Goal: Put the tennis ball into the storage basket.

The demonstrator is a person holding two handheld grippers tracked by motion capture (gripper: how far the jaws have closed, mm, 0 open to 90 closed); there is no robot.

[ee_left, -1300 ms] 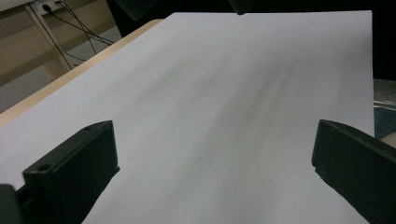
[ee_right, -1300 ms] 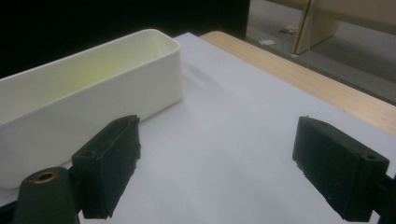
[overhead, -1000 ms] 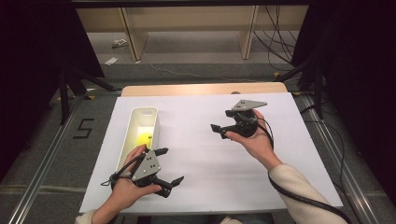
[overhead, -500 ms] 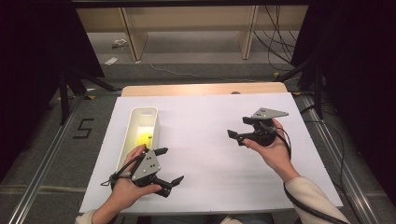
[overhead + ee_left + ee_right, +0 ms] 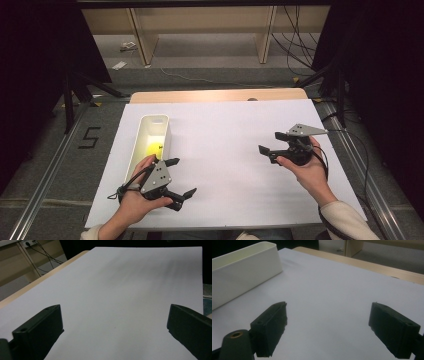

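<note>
A long white bin [image 5: 152, 142] stands on the left part of the white-covered surface [image 5: 225, 150], its length running away from the person, with a yellow object [image 5: 152, 148] lying inside on its floor. Just beside the bin's near end, the left gripper [image 5: 177, 177] is held in the person's left hand [image 5: 135, 200], its jaws wide apart with nothing between them, pointing toward the middle of the surface. In the left gripper view the two black jaws frame bare white sheet. Well apart on the right side, the right gripper [image 5: 270, 142] sits in the right hand [image 5: 310, 172], its jaws likewise spread and empty, aimed leftward toward the bin. The right gripper view shows the bin's white wall [image 5: 242, 272] at upper left, beyond the open jaws, and the wooden edge of the surface behind.
</note>
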